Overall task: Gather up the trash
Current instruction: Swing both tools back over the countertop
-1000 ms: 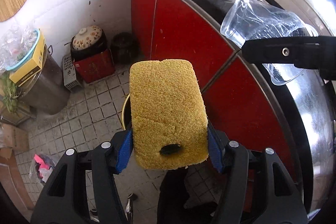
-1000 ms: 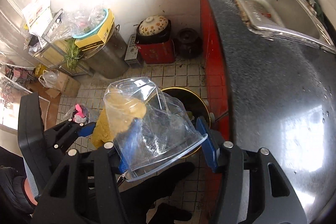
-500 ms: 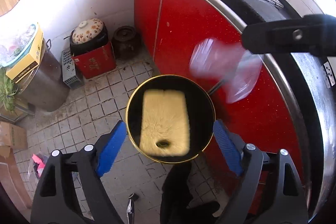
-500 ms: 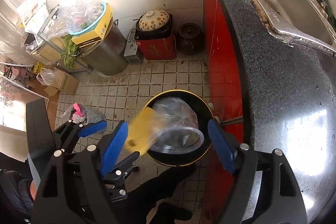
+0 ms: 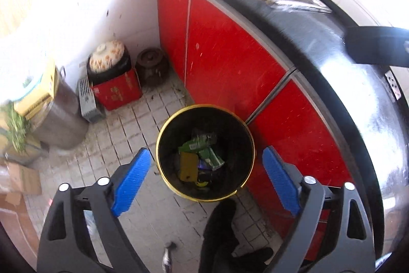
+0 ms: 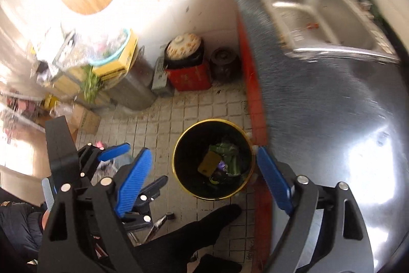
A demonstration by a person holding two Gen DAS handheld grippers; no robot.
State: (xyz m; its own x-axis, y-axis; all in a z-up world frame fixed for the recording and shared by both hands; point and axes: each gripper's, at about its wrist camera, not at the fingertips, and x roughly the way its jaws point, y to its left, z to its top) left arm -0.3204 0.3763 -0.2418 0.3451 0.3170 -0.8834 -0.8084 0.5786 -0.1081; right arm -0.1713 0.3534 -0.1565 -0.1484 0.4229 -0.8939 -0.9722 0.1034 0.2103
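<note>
- Hanging over the black bin [image 5: 163, 145], the left gripper [image 5: 204, 178] and right gripper [image 6: 203, 175] have just spread wide, both empty.
- Yellow sponge [image 5: 188, 166] lies inside the bin among green wrappers [image 5: 202, 145].

Straight drop to the bin [image 5: 163, 142] mouth is open from where I look; trash only on its floor. Red cabinet fronts [image 5: 225, 60] touch its right rim and the dark surface [image 5: 345, 83] overhangs them, so no passage that side. Bare tiled floor [image 5: 122, 129] left of the bin, then a red box [image 5: 116, 91], brown jar [image 5: 150, 65] and metal drum [image 5: 61, 117] against the wall.
</note>
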